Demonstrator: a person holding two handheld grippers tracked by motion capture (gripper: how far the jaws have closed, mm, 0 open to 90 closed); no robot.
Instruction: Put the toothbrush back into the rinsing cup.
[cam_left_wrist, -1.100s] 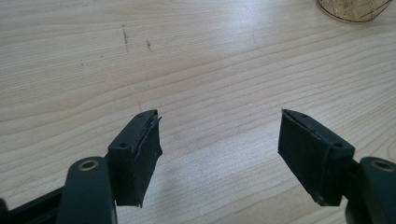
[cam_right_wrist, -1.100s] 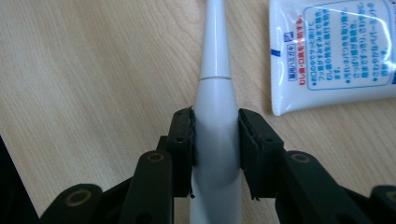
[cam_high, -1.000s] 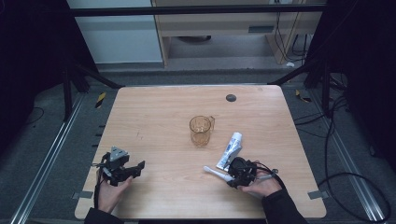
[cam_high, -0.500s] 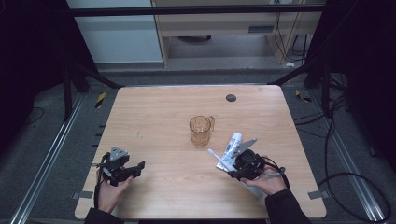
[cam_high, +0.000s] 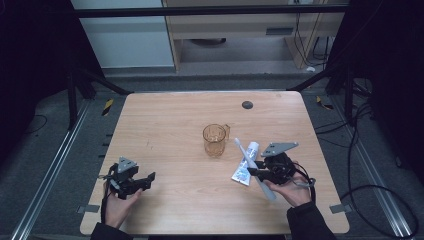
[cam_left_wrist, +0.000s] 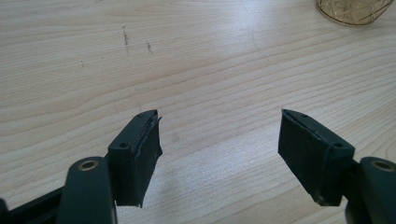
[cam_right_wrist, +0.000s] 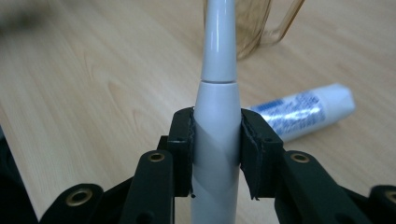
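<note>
My right gripper (cam_high: 256, 172) (cam_right_wrist: 215, 154) is shut on a white electric toothbrush (cam_high: 250, 165) (cam_right_wrist: 216, 107), lifted off the table and pointing up toward the amber glass mug (cam_high: 215, 140) (cam_right_wrist: 252, 28). A white and blue toothpaste tube (cam_high: 245, 165) (cam_right_wrist: 299, 114) lies on the wood just beside the mug, under the brush. My left gripper (cam_high: 145, 181) (cam_left_wrist: 219, 158) rests open near the table's front left, with bare wood between its jaws. The mug's base (cam_left_wrist: 352, 11) shows far off in the left gripper view.
The wooden table (cam_high: 170, 125) has a small dark round spot (cam_high: 247, 105) near its far edge. Black frame bars and cables surround the table; a cabinet stands beyond it.
My right gripper has lifted the toothbrush and swung it from lying flat to pointing toward the mug, moving right and farther. The left gripper has stayed put.
</note>
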